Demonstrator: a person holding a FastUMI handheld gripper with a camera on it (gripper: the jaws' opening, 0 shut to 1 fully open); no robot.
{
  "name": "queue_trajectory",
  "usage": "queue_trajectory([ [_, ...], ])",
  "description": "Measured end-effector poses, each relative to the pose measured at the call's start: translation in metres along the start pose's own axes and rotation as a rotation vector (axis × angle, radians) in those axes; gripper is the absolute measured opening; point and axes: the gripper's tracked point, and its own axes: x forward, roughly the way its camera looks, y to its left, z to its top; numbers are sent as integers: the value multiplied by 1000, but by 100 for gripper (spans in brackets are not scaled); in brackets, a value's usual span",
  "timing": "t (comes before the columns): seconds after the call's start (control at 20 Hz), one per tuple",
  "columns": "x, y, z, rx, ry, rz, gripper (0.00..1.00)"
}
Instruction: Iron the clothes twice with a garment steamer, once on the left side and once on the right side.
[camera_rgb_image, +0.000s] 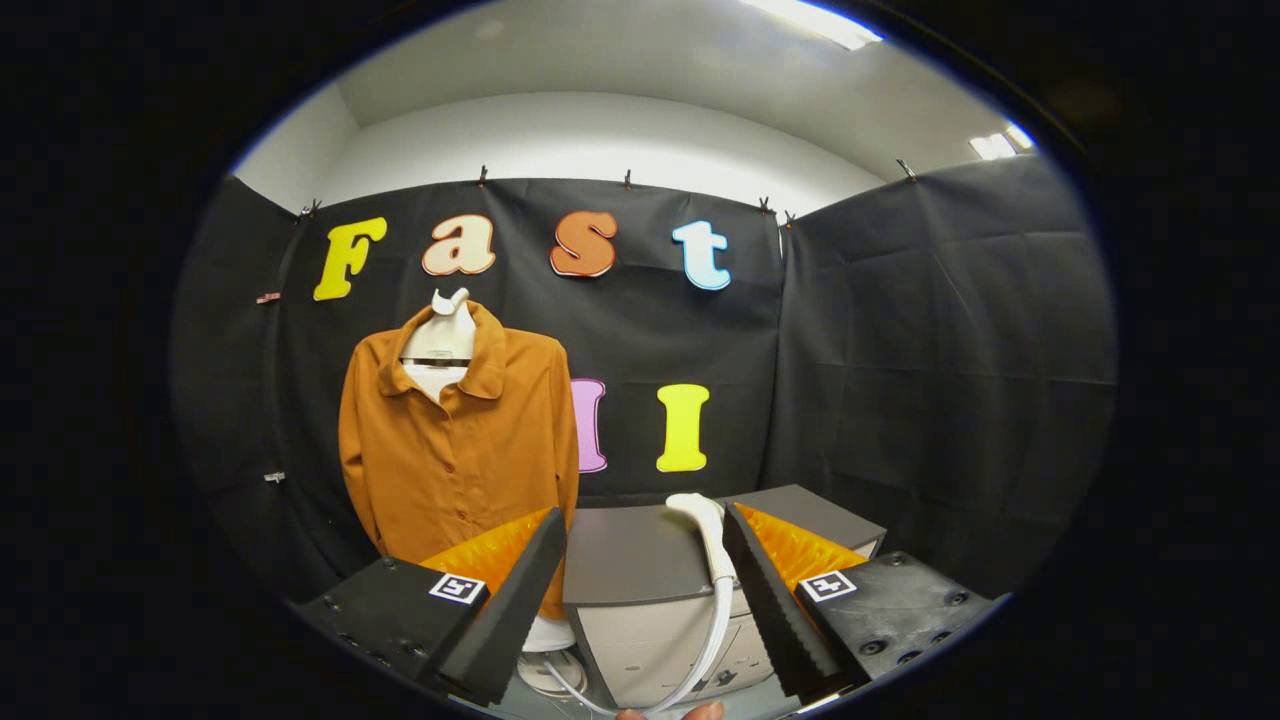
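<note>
Grey cabinet (630, 555) | steamer (703, 525) on top | claw (640, 590) open

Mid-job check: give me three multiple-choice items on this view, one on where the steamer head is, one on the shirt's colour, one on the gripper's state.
1. The steamer head lies:
A. on the grey cabinet
B. on the shirt
C. on the floor

2. The shirt is:
A. blue
B. orange-brown
C. white

3. The gripper is:
A. shut on the head
B. shut on the hose
C. open

Answers:
1 A, the head rests on the cabinet's top.
2 B, orange-brown cloth hangs on the stand.
3 C, the fingers stand apart, with the hose running between them untouched.
</note>
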Motion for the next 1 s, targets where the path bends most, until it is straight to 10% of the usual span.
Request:
queue_trajectory([
  [1.0, 246, -97, -148, 129, 595, 124, 98],
])
